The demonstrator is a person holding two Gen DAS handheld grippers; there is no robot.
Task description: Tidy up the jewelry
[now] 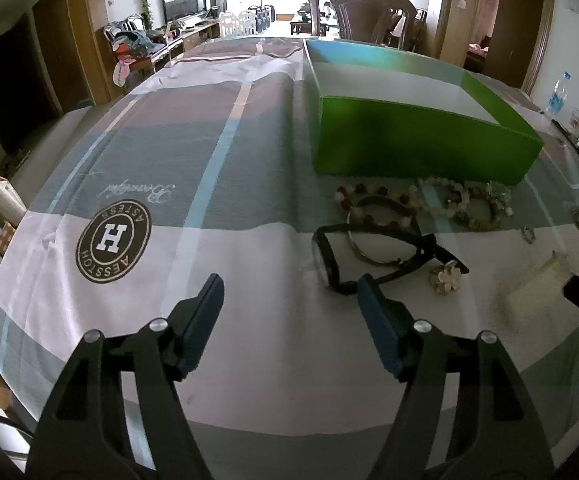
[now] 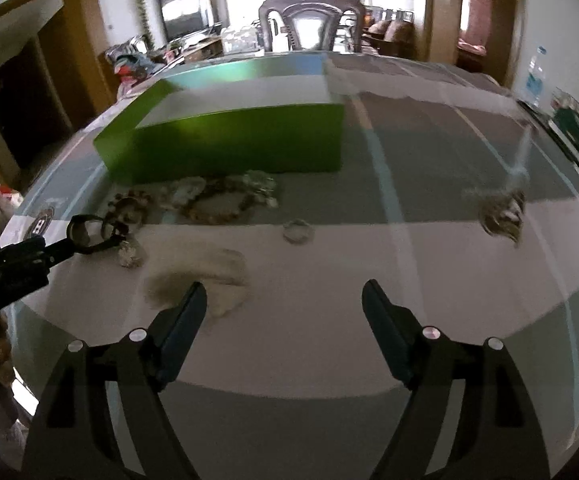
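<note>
My left tongs [image 1: 289, 292] hang released above the surface [image 1: 249, 184], which is covered with a striped cloth, and nothing sits between their dark blue pads. Just beyond the tip of their right finger lies a black wristwatch [image 1: 329, 256], its strap looped across a thin metal bangle [image 1: 373, 256], with a small pale flower piece [image 1: 445, 278] just to the right of it. Farther out, a row of beaded bracelets [image 1: 421, 204] lies against the near wall of an open green box [image 1: 421, 148].

My right tongs [image 2: 283, 300] are also released and empty. A pale, blurred pouch [image 2: 217, 276] lies just beyond their left finger. A small ring [image 2: 297, 232] sits ahead, between the tongs and the box. Far off to their right rests a blurred cluster of jewelry [image 2: 503, 216], well apart from everything else.
</note>
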